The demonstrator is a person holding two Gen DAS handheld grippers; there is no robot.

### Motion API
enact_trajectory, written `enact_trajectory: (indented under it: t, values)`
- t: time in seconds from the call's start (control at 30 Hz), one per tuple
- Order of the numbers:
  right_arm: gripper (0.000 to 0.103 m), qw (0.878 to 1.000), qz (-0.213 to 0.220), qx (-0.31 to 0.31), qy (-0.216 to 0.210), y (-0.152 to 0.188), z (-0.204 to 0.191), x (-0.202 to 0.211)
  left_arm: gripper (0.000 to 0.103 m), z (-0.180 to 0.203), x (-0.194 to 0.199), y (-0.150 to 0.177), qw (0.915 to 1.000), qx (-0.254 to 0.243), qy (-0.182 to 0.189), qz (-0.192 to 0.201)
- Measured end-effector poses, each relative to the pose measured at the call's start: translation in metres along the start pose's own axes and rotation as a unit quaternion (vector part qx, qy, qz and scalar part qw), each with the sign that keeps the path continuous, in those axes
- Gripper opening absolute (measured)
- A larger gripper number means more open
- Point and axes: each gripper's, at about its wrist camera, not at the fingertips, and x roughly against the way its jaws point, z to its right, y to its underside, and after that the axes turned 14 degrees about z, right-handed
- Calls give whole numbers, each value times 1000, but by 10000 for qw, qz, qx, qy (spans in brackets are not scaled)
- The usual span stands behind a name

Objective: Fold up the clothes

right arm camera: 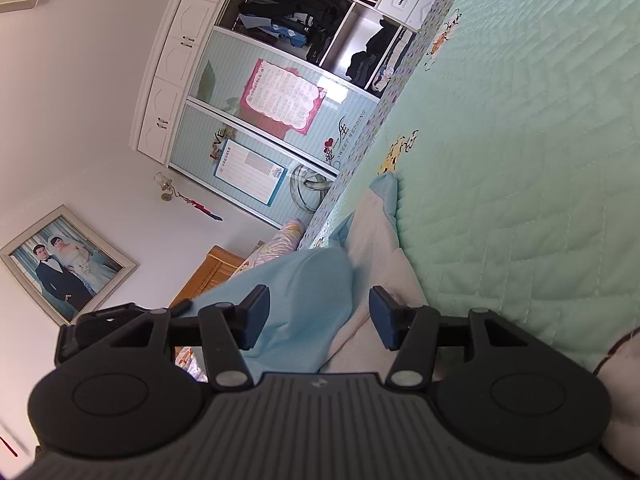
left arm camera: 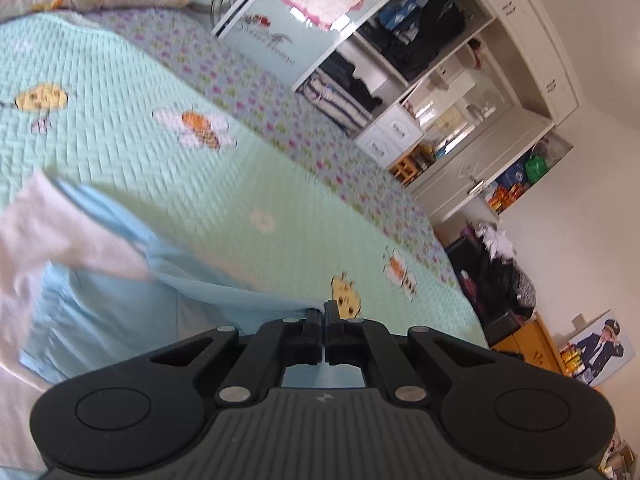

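Your left tongs point(left arm camera: 322, 312) are clenched on an edge of the light blue garment point(left arm camera: 120, 312), the fingertips pressed together with the cloth running off from them toward the left of that view. Holding it by the hem this way lets you carry that edge across the rest of the piece. The left view is blurred, so I cannot tell how high the edge is lifted.

Your right tongs point(right arm camera: 316, 316) are released, jaws wide apart, with a raised blue fold between and just beyond them; they pinch nothing.

The garment lies on the bed, on the mint quilted bedspread point(left arm camera: 132, 80) with its bee and flower patches. A white part of it point(right arm camera: 376, 232) shows beside the blue, perhaps a lining or second panel. It is bunched rather than flat. Judging by this, a fold looks to be in hand, the left side gripped, the right side free to pin or take another edge.
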Motion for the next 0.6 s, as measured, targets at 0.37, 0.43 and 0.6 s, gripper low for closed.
enact_trajectory:
  t: [0.37,0.43,0.6]
  values:
    - [57,10000,-21,86,22,2,0,2,0,-48,49,8,9991,348,-213,124]
    - [58,9998,-49,170,40,3,-3,1,0,-61,51,16,9985,485,-238,54]
    - [82,9926,-667,1008,65,15,-33,-12,0,-89,55,32,9965,793,-259,-106]
